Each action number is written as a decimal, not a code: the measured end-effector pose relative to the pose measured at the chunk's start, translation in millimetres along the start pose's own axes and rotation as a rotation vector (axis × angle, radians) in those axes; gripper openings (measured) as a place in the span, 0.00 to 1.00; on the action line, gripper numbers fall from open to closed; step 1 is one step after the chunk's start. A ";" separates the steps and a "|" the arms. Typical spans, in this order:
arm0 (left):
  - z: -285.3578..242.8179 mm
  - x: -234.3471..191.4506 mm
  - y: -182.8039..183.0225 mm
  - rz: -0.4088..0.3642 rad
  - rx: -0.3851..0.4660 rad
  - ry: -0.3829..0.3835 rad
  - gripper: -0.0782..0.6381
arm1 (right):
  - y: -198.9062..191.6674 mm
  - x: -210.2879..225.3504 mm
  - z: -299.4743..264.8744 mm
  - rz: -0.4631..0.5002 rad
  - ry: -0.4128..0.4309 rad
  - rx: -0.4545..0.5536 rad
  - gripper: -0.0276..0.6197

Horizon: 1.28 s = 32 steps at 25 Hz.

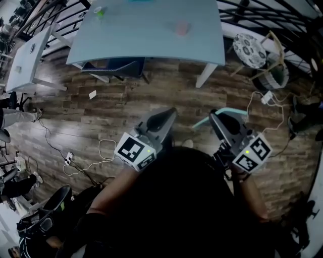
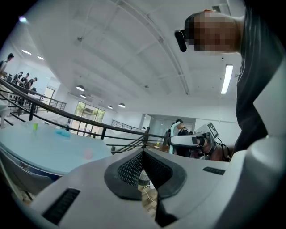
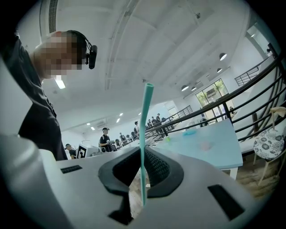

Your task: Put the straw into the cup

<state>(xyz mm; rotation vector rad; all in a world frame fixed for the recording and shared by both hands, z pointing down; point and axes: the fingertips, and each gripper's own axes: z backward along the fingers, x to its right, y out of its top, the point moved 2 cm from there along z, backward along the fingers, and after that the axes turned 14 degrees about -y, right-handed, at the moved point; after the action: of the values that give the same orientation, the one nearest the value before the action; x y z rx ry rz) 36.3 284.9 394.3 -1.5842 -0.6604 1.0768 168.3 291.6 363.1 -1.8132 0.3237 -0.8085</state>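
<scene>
The pale blue rectangular table [image 1: 146, 35] stands at the top of the head view, on a dark wood-plank floor [image 1: 101, 116]. On its far left part sits a small green thing [image 1: 98, 11]. Further right, near its right end, sits a small pink cup [image 1: 181, 28], too blurred to tell more than its colour.

Short of the table's near edge and well apart from it, the left gripper [image 1: 169, 115] points towards the table. In the left gripper view its ribbed black pads [image 2: 134, 167] meet at the tips, with nothing between them [image 2: 143, 154]. There the table [image 2: 40, 152] lies off to the left, and the cup [image 2: 88, 154] is only a faint pink smudge on it.

To the right of it, also short of the table, the right gripper [image 1: 214, 117] is clamped narrowly on a thin teal plastic straw [image 1: 201, 122]. In the right gripper view the straw [image 3: 145, 125] stands nearly upright between the pressed pads [image 3: 142, 152]. Its top end rises high above the jaws, and its lower end drops out of sight behind the grey gripper body. The straw is well short of the table [image 3: 214, 152] and the cup [image 3: 205, 145], which lie to the right of the straw.

The person's dark head and shoulders fill the bottom of the head view and cover both hands behind the marker cubes.
</scene>
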 end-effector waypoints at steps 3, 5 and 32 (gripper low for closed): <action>8.8 -23.3 5.2 -0.016 0.003 -0.018 0.13 | -0.8 -5.3 -23.8 -0.005 -0.013 -0.009 0.09; 17.6 -44.5 12.3 -0.003 0.007 -0.031 0.13 | 0.6 -10.0 -45.7 -0.012 -0.026 -0.015 0.09; 99.3 -201.0 58.5 -0.011 -0.022 -0.088 0.13 | 20.7 -57.8 -221.0 -0.078 -0.073 -0.007 0.09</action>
<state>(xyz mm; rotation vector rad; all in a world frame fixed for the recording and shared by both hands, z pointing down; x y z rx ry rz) -147.2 143.5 396.8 -1.5576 -0.7416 1.1392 -17.1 156.8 366.2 -1.8667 0.2105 -0.7937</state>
